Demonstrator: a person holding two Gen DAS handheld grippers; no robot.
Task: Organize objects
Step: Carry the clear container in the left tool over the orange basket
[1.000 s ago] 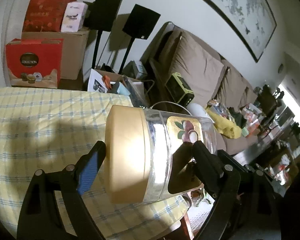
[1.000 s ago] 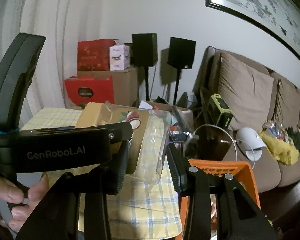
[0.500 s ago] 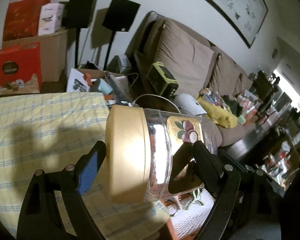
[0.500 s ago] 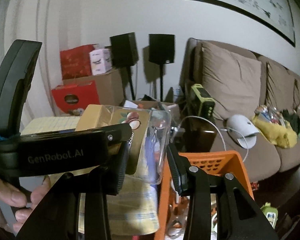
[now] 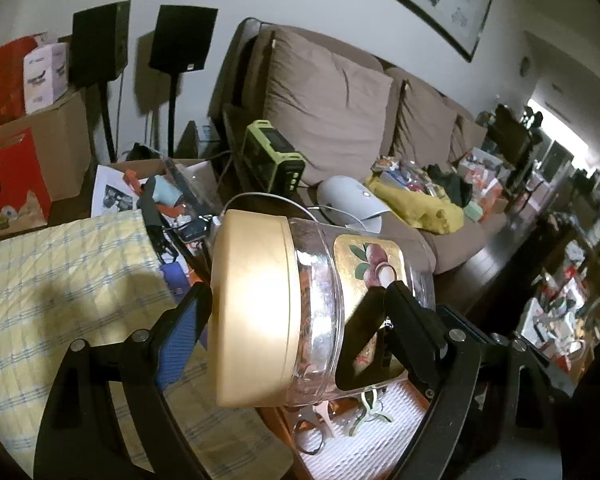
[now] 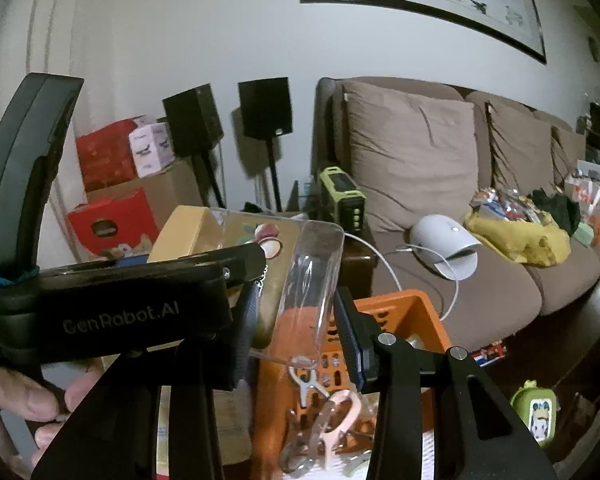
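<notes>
Evidently the load has travelled: half a second back the clear plastic jar (image 5: 320,320) hung over the yellow checked tablecloth (image 5: 60,280), and it now sits beyond the cloth's edge, above the orange basket (image 6: 404,312). A second ago only the basket's far rim showed in the right wrist view; its perforated wall and contents, among them pink scissors (image 6: 336,420), are now in plain sight below the jar. Judgement: transport is largely complete, and lowering and release remain.

The left gripper (image 5: 296,300) holds the jar on its side, one finger pressed to the tan lid (image 5: 252,312), the other to the base end by the gold fruit label (image 5: 368,264); the fingers are pinching it lengthwise. The tool is tilted, lid end toward the cloth.

The right gripper (image 6: 296,312) is level behind the jar, its fingers spread to either side of the base end. Contact cannot be confirmed; it appears to carry nothing. A hand (image 6: 24,396) grips the left tool's handle at lower left.

Risk noted: an end-to-end hold on smooth plastic may slip.
</notes>
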